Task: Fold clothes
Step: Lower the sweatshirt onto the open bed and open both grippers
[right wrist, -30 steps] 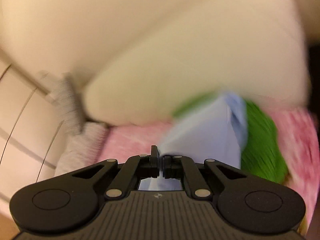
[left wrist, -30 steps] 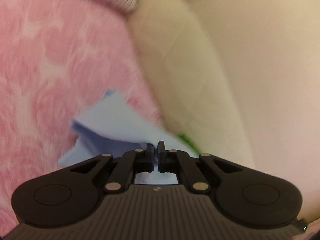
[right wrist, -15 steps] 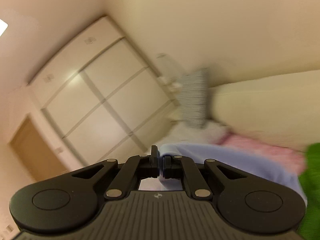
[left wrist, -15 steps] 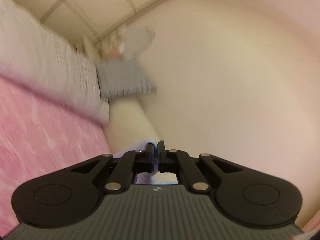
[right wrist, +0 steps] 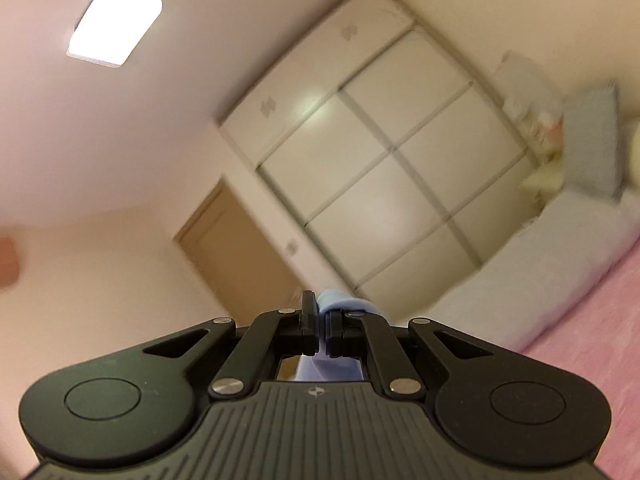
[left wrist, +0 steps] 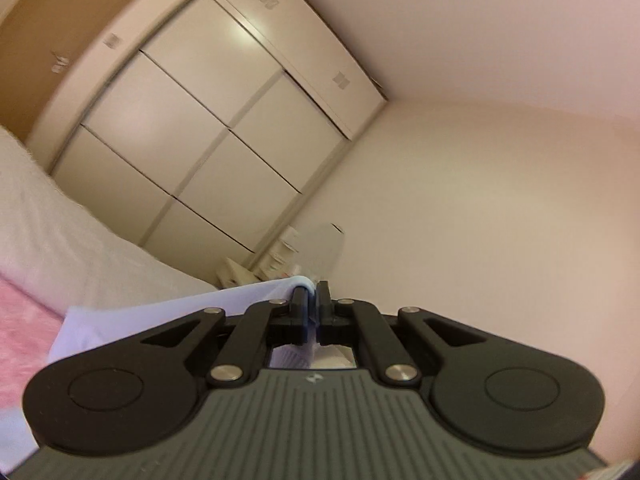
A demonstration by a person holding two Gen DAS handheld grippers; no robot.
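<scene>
From the left wrist, the left gripper (left wrist: 311, 292) is pinching an edge of the light blue garment (left wrist: 168, 316) — the cloth hangs to the left, over the pink blanket (left wrist: 24, 320), with the white wardrobe (left wrist: 208, 136) behind.

From the right wrist, the right gripper (right wrist: 321, 310) is pinching the same blue cloth (right wrist: 340, 304) — only a small fold shows above the tips.

Left tool (left wrist: 312, 304) and right tool (right wrist: 322, 320) both point level, jaws clamped together.

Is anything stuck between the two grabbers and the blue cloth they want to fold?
No. The left gripper and right gripper are each shut right on the light blue garment, with nothing visible in between.
</scene>
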